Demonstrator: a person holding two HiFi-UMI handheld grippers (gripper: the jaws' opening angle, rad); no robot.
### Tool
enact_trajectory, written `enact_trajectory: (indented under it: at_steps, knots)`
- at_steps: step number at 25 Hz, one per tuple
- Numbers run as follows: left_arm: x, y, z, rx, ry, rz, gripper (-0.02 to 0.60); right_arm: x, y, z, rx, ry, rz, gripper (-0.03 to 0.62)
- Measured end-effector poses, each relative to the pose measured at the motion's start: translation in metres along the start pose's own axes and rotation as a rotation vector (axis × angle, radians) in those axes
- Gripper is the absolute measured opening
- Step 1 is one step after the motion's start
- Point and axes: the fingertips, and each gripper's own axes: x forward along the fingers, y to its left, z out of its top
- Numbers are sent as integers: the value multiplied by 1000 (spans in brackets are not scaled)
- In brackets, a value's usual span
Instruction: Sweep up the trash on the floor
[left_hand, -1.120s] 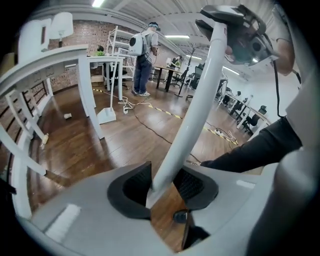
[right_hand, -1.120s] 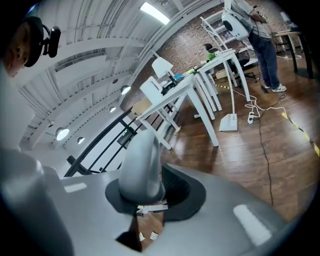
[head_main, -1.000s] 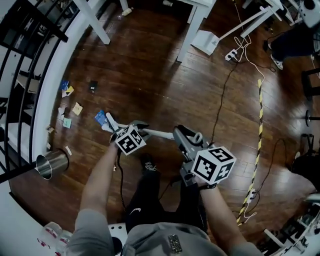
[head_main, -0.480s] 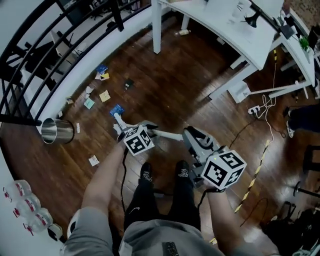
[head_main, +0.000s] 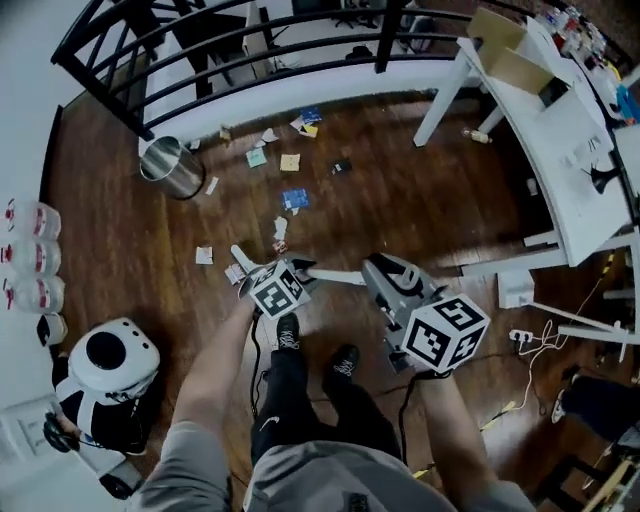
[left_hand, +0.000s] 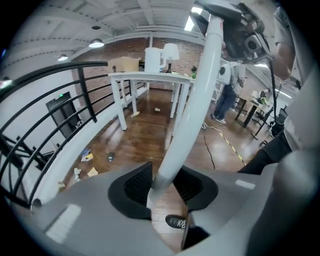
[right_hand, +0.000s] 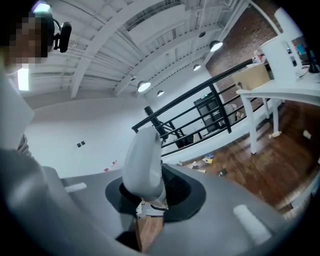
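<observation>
A long white broom handle (head_main: 330, 274) lies across the head view, low over the floor. My left gripper (head_main: 290, 272) is shut on it near its left end, and my right gripper (head_main: 385, 282) is shut on it further right. In the left gripper view the white handle (left_hand: 192, 107) rises from between the dark pads (left_hand: 135, 187). In the right gripper view its rounded end (right_hand: 144, 165) sits between the jaws. Trash lies on the wooden floor: paper scraps (head_main: 290, 161) by the railing base, a blue piece (head_main: 294, 198), and white bits (head_main: 204, 255) near the handle's tip. The broom head is hidden.
A metal bin (head_main: 170, 165) stands by the black railing (head_main: 200, 70) at the top left. A white table (head_main: 560, 150) fills the right side. Bottles (head_main: 25, 250) and a white round machine (head_main: 105, 365) stand at the left. A power strip (head_main: 520, 336) lies at the right.
The view has swung round: the railing, bin and trash moved from the left edge to the top. Both grippers still grip the handle, and the person's feet have shifted.
</observation>
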Motion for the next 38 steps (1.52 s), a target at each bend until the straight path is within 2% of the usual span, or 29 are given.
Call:
enact_trajectory:
  at_steps: [6,12,15,18,22,26,29,38]
  knots:
    - [-39,23,-97,-218,2,116,127,89,54,-37,-52,164,169,64]
    - [-74,53,-193,-433,-9,204,125,190,117,-74,-148,316,314,64]
    - [-80,70,-226,-504,-23,225,126,230,136,-88,-177,362,345,63]
    - [-77,87,-241,-550,-46,244,126,256,141,-94,-215,390,363,64]
    - [-59,119,-231,-582,-70,273,127,281,115,-79,-243,402,369,63]
    - [-25,154,-198,-598,-78,290,127,295,62,-49,-245,405,351,61]
    - [5,187,-152,-604,-98,295,127,302,17,-9,-255,389,333,61]
    - [93,284,-2,-515,-167,245,126,307,-124,117,-268,285,223,61]
